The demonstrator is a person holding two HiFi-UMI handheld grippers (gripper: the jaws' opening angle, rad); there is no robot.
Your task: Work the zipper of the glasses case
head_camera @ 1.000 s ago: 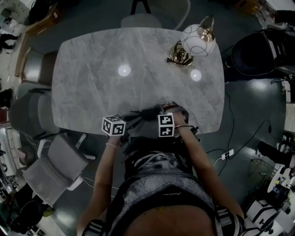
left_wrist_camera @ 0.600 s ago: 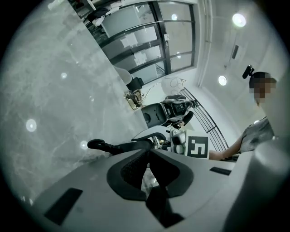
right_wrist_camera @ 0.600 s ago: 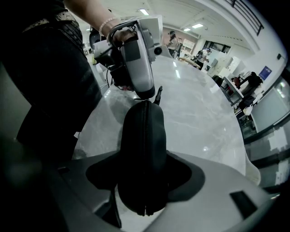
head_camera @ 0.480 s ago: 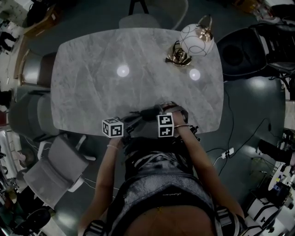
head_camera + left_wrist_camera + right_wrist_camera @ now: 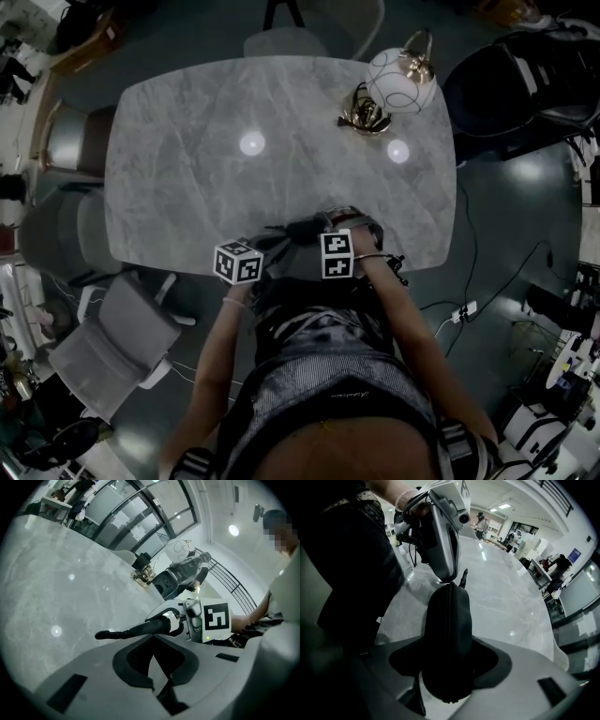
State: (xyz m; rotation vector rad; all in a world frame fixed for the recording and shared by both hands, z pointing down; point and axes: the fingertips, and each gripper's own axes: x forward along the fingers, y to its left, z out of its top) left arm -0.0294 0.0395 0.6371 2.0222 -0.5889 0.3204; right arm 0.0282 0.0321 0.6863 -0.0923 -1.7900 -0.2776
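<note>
Big grey marble table (image 5: 187, 169) fills upper middle of head view, globe lamp (image 5: 401, 80) sits near its upper right corner. Everything else is bunched at lower-middle table edge. Right gripper (image 5: 449, 665) clamped round near end of black glasses case (image 5: 447, 620). Left gripper (image 5: 153, 640) pinched tight, tips right at case's far end where zipper (image 5: 449, 602) stops. Can't make out pull itself.

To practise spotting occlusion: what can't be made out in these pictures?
Left gripper view: whether the left gripper's shut jaws pinch the zipper pull; the jaws themselves cover it.
Head view: zipper of the black oval glasses case, too small and dim.
Right gripper view: the case's far end, behind the left gripper's tip.
</note>
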